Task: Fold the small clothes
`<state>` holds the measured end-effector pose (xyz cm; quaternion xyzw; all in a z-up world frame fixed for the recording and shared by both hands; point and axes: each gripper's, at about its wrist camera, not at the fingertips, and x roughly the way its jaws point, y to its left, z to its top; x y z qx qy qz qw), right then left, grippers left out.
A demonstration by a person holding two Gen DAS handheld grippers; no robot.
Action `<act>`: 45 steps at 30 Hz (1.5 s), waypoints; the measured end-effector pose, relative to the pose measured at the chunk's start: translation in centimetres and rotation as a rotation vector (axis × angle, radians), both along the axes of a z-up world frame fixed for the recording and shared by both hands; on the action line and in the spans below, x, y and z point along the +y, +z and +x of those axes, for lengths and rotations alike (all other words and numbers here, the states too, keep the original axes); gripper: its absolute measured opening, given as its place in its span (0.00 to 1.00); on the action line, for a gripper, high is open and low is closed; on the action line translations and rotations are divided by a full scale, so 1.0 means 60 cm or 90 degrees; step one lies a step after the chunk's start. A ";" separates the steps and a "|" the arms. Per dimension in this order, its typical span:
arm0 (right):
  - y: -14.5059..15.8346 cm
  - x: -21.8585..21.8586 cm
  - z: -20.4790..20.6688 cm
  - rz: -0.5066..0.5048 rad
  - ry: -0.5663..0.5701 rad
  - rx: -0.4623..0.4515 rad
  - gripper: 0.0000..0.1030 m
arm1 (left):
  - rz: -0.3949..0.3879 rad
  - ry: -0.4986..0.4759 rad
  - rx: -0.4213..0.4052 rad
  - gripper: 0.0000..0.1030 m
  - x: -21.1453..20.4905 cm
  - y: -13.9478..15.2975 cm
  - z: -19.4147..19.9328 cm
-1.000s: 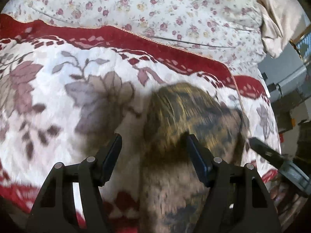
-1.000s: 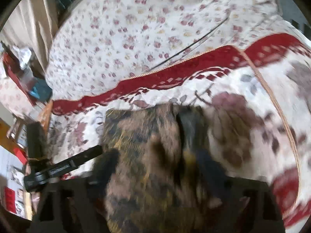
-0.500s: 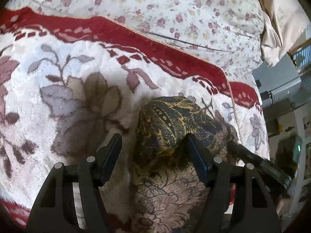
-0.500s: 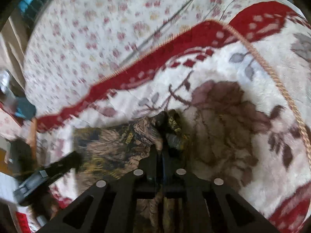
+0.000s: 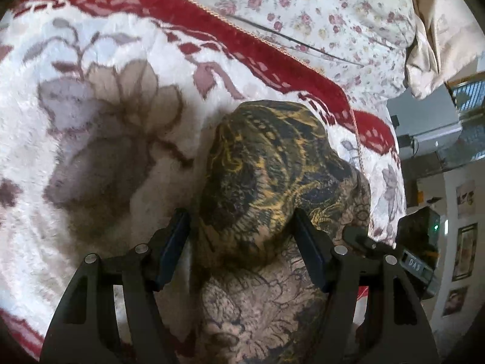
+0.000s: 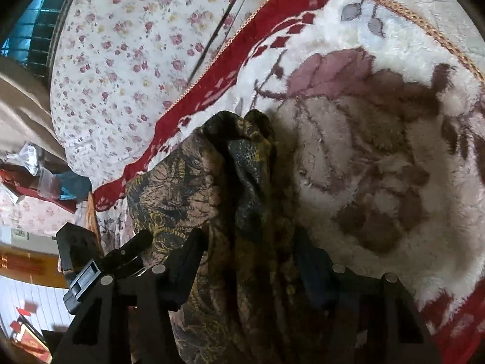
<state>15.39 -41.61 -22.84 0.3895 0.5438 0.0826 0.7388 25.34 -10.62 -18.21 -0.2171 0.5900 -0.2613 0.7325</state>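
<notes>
On the white blanket [image 5: 127, 60] with brown flowers and a red border lies the small garment [image 5: 272, 176], a dark cloth with a yellow and brown pattern, bunched into a mound. From the left wrist view the left gripper [image 5: 241, 242] stands with its jaws spread wide, one finger on each side of the mound, and the cloth fills the space between them without being pinched. At the right edge of this view the right gripper [image 5: 360, 239] shows, touching the right side of the garment. The right wrist view gives another side: here the garment [image 6: 242, 188] rises in deep folds to a peak between the fingers of the right gripper [image 6: 251, 257], whose jaws are also apart, the cloth hanging loose between them. Near the lower left of that view the left gripper [image 6: 133, 248] is seen from the side, against the cloth. Beyond the blanket, on the far side, a sheet [image 6: 127, 60] with small pink flowers covers the bed, and a thin dark cable [image 5: 303, 42] lies across it. A beige curtain [image 5: 436, 30] and framed pictures [image 5: 465, 251] on a wall show only in the left wrist view. A barred window [image 6: 33, 36] at the far left shows only in the right wrist view.
</notes>
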 end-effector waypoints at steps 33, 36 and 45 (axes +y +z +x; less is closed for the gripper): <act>0.000 0.128 0.328 0.006 0.113 -0.010 0.55 | 0.138 0.091 -0.054 0.53 0.167 0.049 0.212; 0.042 0.135 0.258 -0.066 0.126 -0.011 0.62 | 0.163 0.103 -0.043 0.57 0.181 0.057 0.157; 0.016 0.171 0.166 -0.061 0.161 0.014 0.09 | 0.102 0.143 -0.008 0.39 0.174 0.017 0.025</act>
